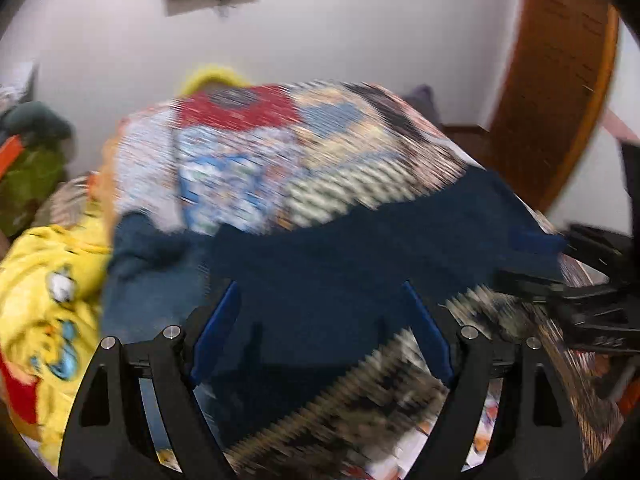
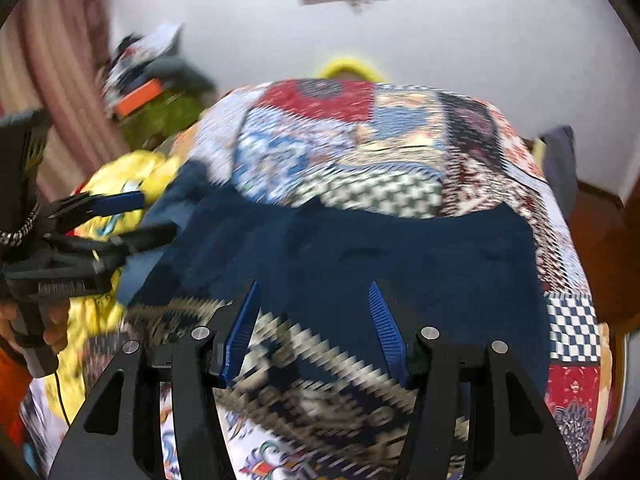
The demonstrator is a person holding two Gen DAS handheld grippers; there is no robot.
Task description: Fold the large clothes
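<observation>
Navy garment [image 2: 360, 248] mid-frame on the quilt [image 2: 360, 140] looks soft and floppy, maybe fleece; blurry though. Both grippers [image 1: 320, 312] [image 2: 316, 312] have fingers apart, empty. Grab the near hem corners.

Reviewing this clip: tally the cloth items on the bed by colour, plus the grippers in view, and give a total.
Navy blue garment: 1
Yellow garment with cartoon print: 1
Multicolour patchwork bedspread: 1
Grippers: 2, left gripper and right gripper, both open over the navy cloth
Total: 5

Motion blur hides whether the yellow pile is more than one piece.
</observation>
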